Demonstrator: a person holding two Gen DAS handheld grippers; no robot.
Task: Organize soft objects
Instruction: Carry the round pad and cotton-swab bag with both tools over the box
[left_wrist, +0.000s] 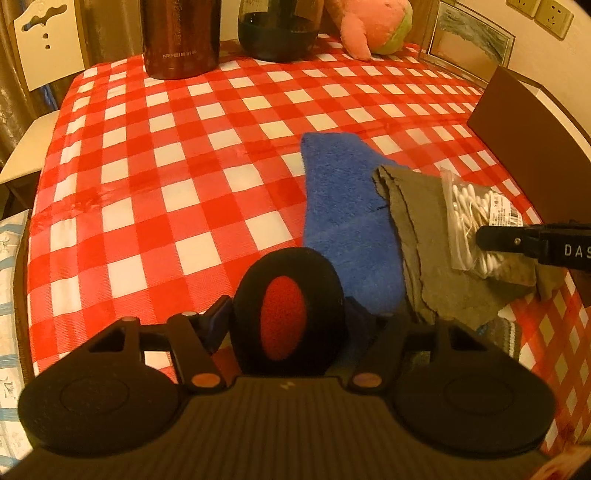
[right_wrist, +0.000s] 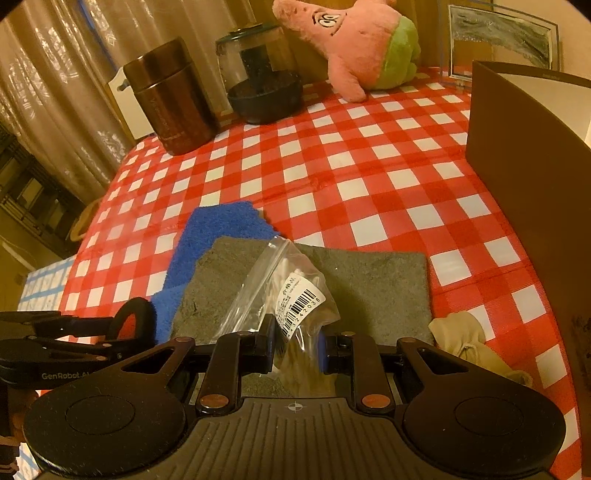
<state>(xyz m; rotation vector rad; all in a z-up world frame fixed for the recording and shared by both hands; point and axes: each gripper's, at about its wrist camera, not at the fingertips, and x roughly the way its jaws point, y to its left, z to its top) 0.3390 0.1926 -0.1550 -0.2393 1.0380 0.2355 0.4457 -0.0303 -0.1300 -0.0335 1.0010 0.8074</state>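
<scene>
Two-handed sorting of soft goods on a table under a red-and-white checked cloth (left_wrist: 166, 166). Right gripper (right_wrist: 297, 347) clenched on the lower end of a clear zip-top plastic bag of white cotton swabs (right_wrist: 295, 291), with the bag slanting up and away over a flat grey felt-like cloth (right_wrist: 369, 280). Contact between bag bottom and cloth: not discernible. Left gripper (left_wrist: 291, 317) spread wide yet grasping a round black foam ring pad with a red fabric centre (left_wrist: 286, 306), held upright on edge near the front of the table. Beside it, a folded blue terry towel (left_wrist: 347, 221), lying partly beneath the grey cloth. Crumpled beige fabric piece (right_wrist: 461, 339) just right of the grey cloth. Tall brown box (right_wrist: 517, 147) at the far right, probably the receiving container. Pink starfish plush toy (right_wrist: 354, 44) at the back, well apart.

Step in hand, as judged: carrying the swab bag toward the box.
- Lift straight up first, so that the slack film clears the grey cloth without dragging it.
- Keep the pinch firm but not crushing: slippery film, loose contents, weight likely to slide to the lowest corner.
- Bring over the box wall, lower inside, and only then release.
- Meanwhile keep the foam ring steady and clear of the right hand's path; soft foam, so no harder squeeze needed.
</scene>
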